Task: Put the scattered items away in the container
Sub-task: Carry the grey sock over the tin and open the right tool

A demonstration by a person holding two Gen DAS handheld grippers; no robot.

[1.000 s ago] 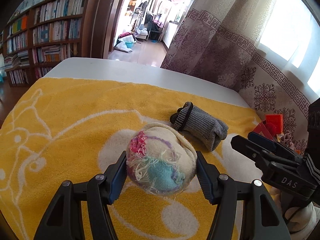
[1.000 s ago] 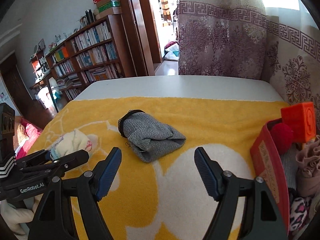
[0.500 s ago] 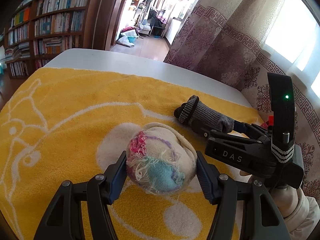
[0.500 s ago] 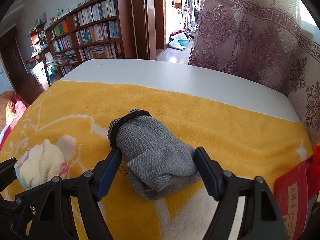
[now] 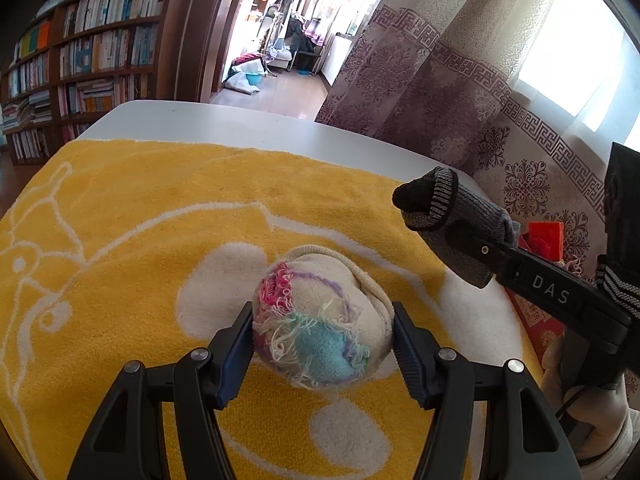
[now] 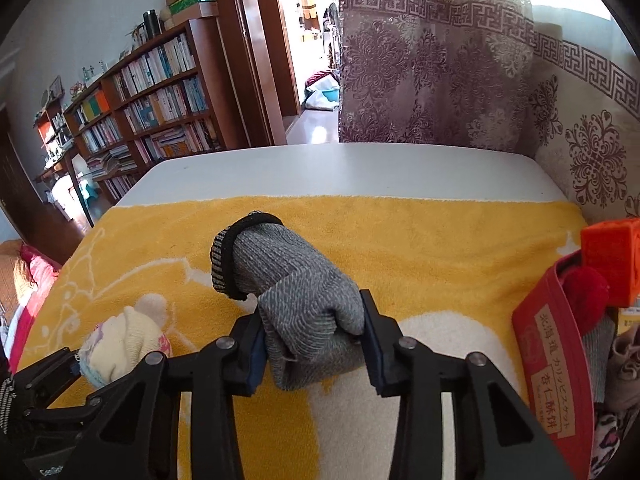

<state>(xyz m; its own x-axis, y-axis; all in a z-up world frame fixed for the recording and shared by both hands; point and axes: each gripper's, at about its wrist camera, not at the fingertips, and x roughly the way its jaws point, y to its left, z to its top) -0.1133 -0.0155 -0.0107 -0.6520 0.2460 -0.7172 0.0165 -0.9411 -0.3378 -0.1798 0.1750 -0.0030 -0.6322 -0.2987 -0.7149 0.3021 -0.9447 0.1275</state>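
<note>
While my right gripper (image 6: pixel 312 340) closes on the grey sock (image 6: pixel 296 300), lifted above the yellow towel (image 6: pixel 420 248), my left gripper (image 5: pixel 322 344) clenches the cream sock ball (image 5: pixel 320 320); the red box (image 6: pixel 556 364) sits at three o'clock.

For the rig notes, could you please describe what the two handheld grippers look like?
Both the left gripper and the right gripper are matte black frames with silver rivets and two fingers tipped with ribbed dark-blue pads. The right one carries white "DAS" lettering and a black-and-white striped band; a pale sleeve cuff and thin black cable show beneath it.
</note>
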